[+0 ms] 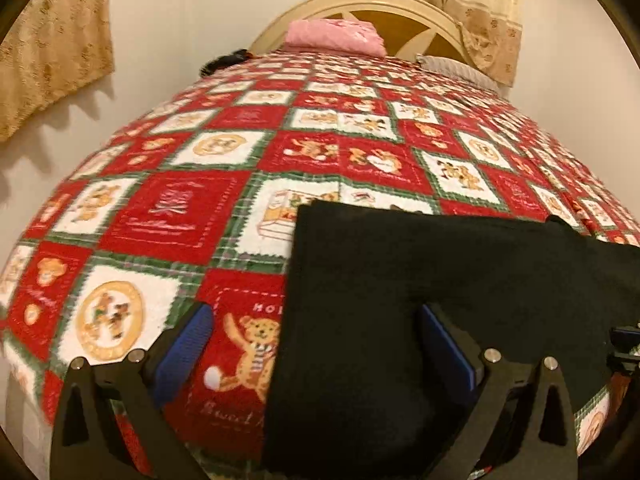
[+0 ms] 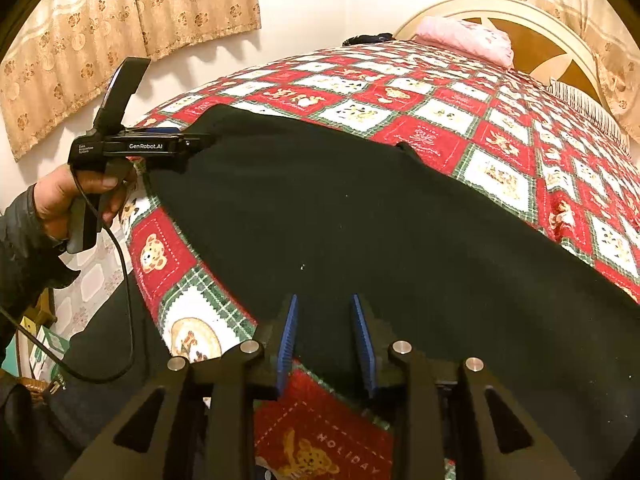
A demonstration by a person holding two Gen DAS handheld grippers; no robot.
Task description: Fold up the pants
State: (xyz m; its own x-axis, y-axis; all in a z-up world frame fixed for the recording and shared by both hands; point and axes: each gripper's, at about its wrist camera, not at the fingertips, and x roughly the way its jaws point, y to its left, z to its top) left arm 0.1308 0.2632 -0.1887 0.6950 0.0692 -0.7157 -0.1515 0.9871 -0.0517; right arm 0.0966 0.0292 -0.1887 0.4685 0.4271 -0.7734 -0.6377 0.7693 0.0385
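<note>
Black pants (image 1: pixel 420 280) lie flat on a red, white and green teddy-bear bedspread (image 1: pixel 180 216). In the left wrist view my left gripper (image 1: pixel 316 344) stands wide open over the pants' left edge; one blue pad is over the bedspread, the other over the black cloth. In the right wrist view the pants (image 2: pixel 360 220) stretch across the bed's near side. My right gripper (image 2: pixel 325 340) is at their near edge with its blue pads a little apart. Cloth lies between them, and they do not press on it. A hand (image 2: pixel 60 200) holds the left tool at the pants' far corner.
A pink folded cloth (image 1: pixel 336 36) lies by the cream headboard (image 1: pixel 360 4) at the far end, with a dark object (image 1: pixel 224 62) at the bed's left edge. Curtains (image 2: pixel 120 20) hang on the wall. Floor and boxes (image 2: pixel 44 352) show left of the bed.
</note>
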